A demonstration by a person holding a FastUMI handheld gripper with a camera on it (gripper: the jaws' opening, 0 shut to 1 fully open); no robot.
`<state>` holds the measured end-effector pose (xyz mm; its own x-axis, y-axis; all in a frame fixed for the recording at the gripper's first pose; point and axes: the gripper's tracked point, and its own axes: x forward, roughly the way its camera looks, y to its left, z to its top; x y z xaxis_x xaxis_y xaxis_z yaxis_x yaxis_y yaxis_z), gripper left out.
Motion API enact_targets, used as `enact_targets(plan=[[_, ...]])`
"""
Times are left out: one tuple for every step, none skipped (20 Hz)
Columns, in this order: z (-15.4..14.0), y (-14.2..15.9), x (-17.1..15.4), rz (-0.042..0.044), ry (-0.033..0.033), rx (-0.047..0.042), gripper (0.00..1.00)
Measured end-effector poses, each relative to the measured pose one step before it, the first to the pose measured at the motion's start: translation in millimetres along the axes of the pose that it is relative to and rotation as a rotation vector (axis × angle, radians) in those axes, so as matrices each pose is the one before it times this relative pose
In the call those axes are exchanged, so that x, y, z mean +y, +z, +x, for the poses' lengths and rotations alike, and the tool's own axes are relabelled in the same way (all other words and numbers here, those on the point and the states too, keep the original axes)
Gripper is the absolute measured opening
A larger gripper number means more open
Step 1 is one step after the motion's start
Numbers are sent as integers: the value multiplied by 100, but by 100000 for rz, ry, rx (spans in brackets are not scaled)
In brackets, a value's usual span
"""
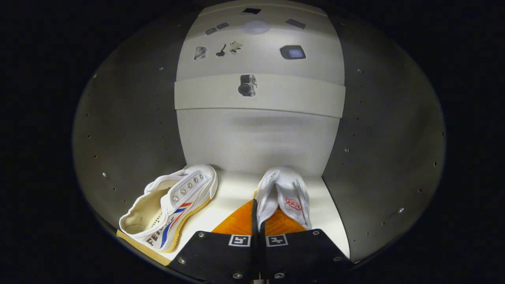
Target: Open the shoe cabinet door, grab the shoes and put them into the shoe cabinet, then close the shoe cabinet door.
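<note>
- Held shoe (285, 197): white canvas, inside the shoe cabinet (130, 130), standing on the pale shelf floor (232, 193) near the back wall. Its heel edge runs down into the narrow slot between the two fingers.
- Gripper (258, 223): fingers drawn almost together, both pressing on the heel fabric of that shoe; the claw is clamped on it.
- Second shoe (171, 207): white with red and blue side stripes and a yellowish sole, lying tipped on its side on the same floor, to the left of the fingers and apart from the held shoe. Its opening faces left and its toe points toward the back wall.
- Cabinet interior: grey side panels with rows of small holes on both sides of the floor.
- Back wall (256, 138): pale, with a lighter horizontal band across it and several small printed pictures above.
</note>
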<state>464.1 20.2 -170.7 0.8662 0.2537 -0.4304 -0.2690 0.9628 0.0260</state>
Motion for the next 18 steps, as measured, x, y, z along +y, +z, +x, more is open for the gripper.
enact_targets(plan=[[161, -274, 330, 2429, 1205, 1530, 1], [206, -193, 162, 1645, 464, 1034, 1], [114, -123, 200, 476, 236, 805, 1], [-17, -212, 113, 318, -35, 716, 3], [-278, -54, 174, 131, -655, 169, 6], [-382, 83, -5, -545, -1424, -323, 7], [-422, 39, -43, -571, -1161, -762, 12], [-646, 55, 11, 36, -779, -349, 13], [-822, -90, 189, 541, -168, 96, 19], [-910, 149, 183, 620, -147, -1269, 22], [-959, 191, 155, 366, -335, -1373, 25], [-1259, 120, 125, 42, -771, -1083, 25], [-1264, 344, 170, -254, -686, -1903, 25], [-1462, 386, 256, -542, -386, -1996, 25], [-1512, 247, 275, -471, -727, -1650, 25], [-1705, 430, 327, -562, -336, -2228, 25], [-1763, 388, 272, -389, -562, -1919, 25], [-2091, 347, 310, -464, -291, -1820, 25]])
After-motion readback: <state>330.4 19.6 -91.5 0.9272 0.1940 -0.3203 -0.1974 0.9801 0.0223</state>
